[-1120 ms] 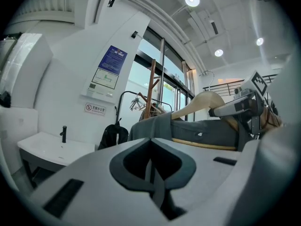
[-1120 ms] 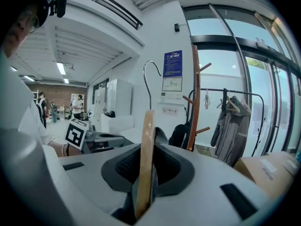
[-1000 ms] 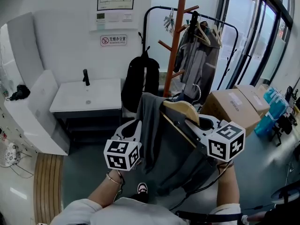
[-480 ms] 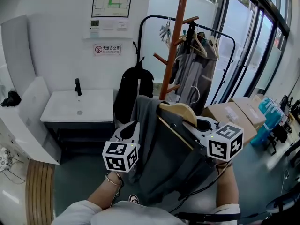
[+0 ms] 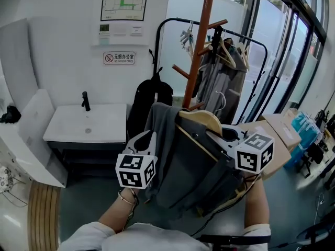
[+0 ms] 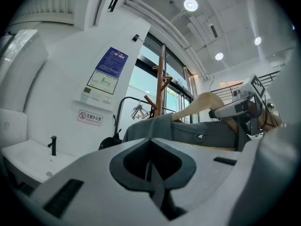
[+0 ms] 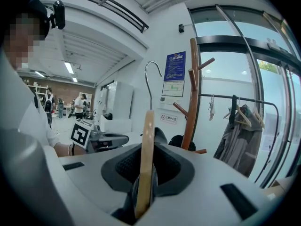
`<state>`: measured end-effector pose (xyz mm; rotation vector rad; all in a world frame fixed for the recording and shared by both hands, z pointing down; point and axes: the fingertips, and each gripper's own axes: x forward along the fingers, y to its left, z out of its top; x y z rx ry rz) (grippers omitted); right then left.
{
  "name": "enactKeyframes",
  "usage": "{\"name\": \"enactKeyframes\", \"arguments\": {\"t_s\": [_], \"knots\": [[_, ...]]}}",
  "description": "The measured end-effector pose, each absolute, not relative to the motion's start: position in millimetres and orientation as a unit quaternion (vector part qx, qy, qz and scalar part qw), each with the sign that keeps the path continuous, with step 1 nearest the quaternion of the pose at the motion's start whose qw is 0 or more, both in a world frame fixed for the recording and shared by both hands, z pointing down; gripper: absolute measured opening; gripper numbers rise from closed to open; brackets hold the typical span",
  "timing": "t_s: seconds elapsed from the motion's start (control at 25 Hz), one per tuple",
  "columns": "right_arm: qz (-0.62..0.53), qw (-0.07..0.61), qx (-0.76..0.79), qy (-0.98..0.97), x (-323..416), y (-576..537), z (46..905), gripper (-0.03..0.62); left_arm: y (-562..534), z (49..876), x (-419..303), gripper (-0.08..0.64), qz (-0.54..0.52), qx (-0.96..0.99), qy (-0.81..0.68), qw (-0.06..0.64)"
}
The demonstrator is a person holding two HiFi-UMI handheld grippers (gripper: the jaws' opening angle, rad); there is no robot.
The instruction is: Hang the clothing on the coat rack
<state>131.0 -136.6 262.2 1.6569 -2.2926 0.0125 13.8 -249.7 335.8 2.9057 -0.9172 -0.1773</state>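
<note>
A grey garment (image 5: pixel 188 166) hangs on a wooden hanger (image 5: pixel 201 120) in front of me. My right gripper (image 5: pixel 217 136) is shut on the hanger's flat wooden arm (image 7: pixel 147 145), and the metal hook (image 7: pixel 149 72) stands up above it. My left gripper (image 5: pixel 148 138) sits at the garment's left edge, jaws shut with a thin fold of grey cloth (image 6: pixel 157 182) pinched between them. The brown wooden coat rack (image 5: pixel 201 46) with angled pegs rises just behind the hanger. It also shows in the right gripper view as the coat rack (image 7: pixel 192 93).
Behind the rack, a black metal clothes rail (image 5: pixel 246 35) carries hung grey clothing (image 5: pixel 225 77) and bare hangers. A black backpack (image 5: pixel 152 95) leans by the wall. A white sink counter (image 5: pixel 86 124) is at left, cardboard boxes (image 5: pixel 280 127) at right.
The coat rack and wall have come nearer and the view has shifted left. Both grippers keep their hold, and the hanger with the garment has risen slightly.
</note>
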Motion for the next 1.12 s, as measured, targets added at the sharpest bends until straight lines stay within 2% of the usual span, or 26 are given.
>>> {"name": "enactKeyframes", "arguments": {"t_s": [0.24,0.56,0.72,1.12], "knots": [[0.008,0.161,0.564,-0.810,141.3,-158.8,266.3,0.071,-275.3,341.8,25.0,0.009,-0.060,0.948,-0.306,0.059],[0.003,0.179,0.546,-0.818,155.8,-188.4,259.0,0.071,-295.3,308.4,49.1,0.009,-0.068,0.952,-0.298,0.007],[0.003,0.186,0.534,-0.825,162.1,-203.1,257.3,0.071,-308.0,299.4,53.7,0.009,-0.080,0.950,-0.302,0.003],[0.029,0.153,0.508,-0.847,176.9,-219.1,261.0,0.071,-316.9,302.2,71.2,0.009,-0.072,0.948,-0.308,0.011]]}}
